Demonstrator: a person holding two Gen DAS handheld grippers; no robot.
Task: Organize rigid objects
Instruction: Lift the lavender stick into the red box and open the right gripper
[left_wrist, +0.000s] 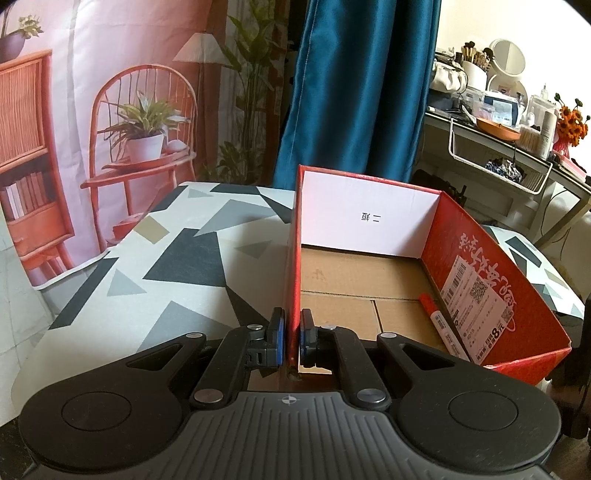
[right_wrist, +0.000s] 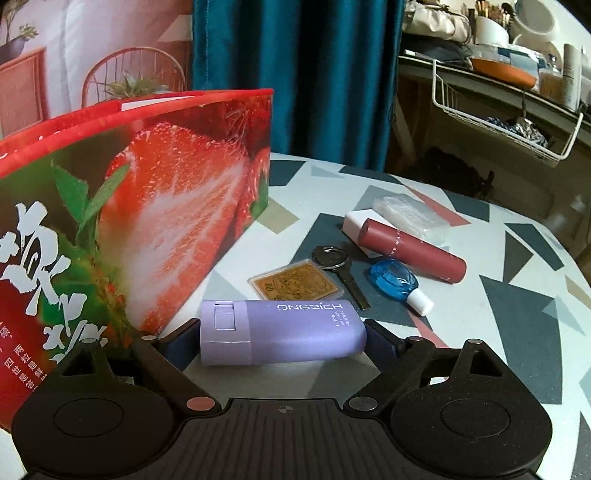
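My left gripper (left_wrist: 291, 338) is shut on the left wall of an open red cardboard box (left_wrist: 293, 258). A red marker (left_wrist: 437, 319) lies inside the box by its right wall. In the right wrist view the box's strawberry-printed side (right_wrist: 147, 206) stands at the left. My right gripper (right_wrist: 282, 341) is closed on the two ends of a purple tube (right_wrist: 280, 332) that lies crosswise just above the table. Beyond it lie a gold card (right_wrist: 295, 282), a key (right_wrist: 340, 269), a blue bottle (right_wrist: 397, 282), a dark red tube (right_wrist: 410, 249) and a white eraser (right_wrist: 356, 223).
The table wears a grey, black and white triangle-patterned cloth (left_wrist: 166, 258). A clear plastic packet (right_wrist: 406, 212) lies behind the red tube. A blue curtain (left_wrist: 354, 92) hangs behind the table. A cluttered shelf with a white wire basket (left_wrist: 498, 162) stands at the right.
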